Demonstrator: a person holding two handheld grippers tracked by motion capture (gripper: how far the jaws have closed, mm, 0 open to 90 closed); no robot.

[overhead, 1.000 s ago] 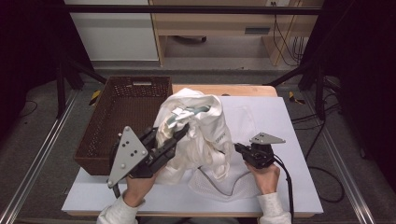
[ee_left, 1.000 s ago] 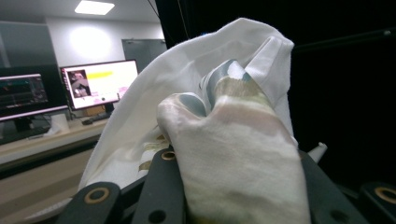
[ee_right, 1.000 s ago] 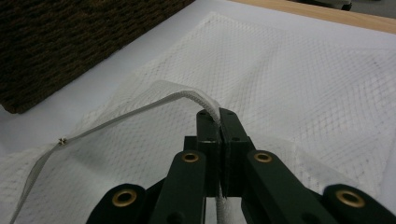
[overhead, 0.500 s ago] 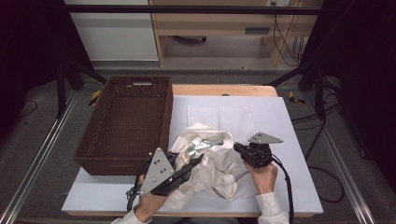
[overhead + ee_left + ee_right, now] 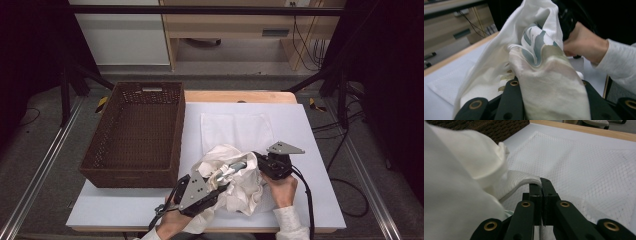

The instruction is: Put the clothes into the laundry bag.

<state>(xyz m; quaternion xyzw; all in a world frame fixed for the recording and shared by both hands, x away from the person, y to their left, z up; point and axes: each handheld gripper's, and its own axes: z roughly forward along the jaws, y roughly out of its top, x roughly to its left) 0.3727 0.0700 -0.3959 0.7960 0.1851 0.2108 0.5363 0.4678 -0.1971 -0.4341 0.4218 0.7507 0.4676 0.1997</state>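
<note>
A crumpled white garment [image 5: 240, 192] with a grey-green print lies bunched on the white table cover near the front edge. My left gripper [image 5: 226, 181] comes in from the lower left and is shut on a thick fold of it; in the left gripper view the printed cloth [image 5: 544, 62] bulges up between the jaws. My right gripper [image 5: 259, 161] sits at the garment's right side, shut on a thin ribbed hem [image 5: 524, 178]. In the right gripper view the jaws [image 5: 541, 185] stand tight together on that hem. The rest of the garment [image 5: 461, 182] heaps at the left of that view.
A brown wicker basket [image 5: 132, 130] stands on the left half of the table, with nothing in it. A flat white mesh cloth [image 5: 235, 130] lies behind the garment on the table cover [image 5: 310, 130]. The person's right hand [image 5: 584, 42] is close to the left gripper.
My left gripper has come down and toward the front edge with the garment. The cloth hung high over the table and now lies heaped on it. The right gripper has stayed put.
</note>
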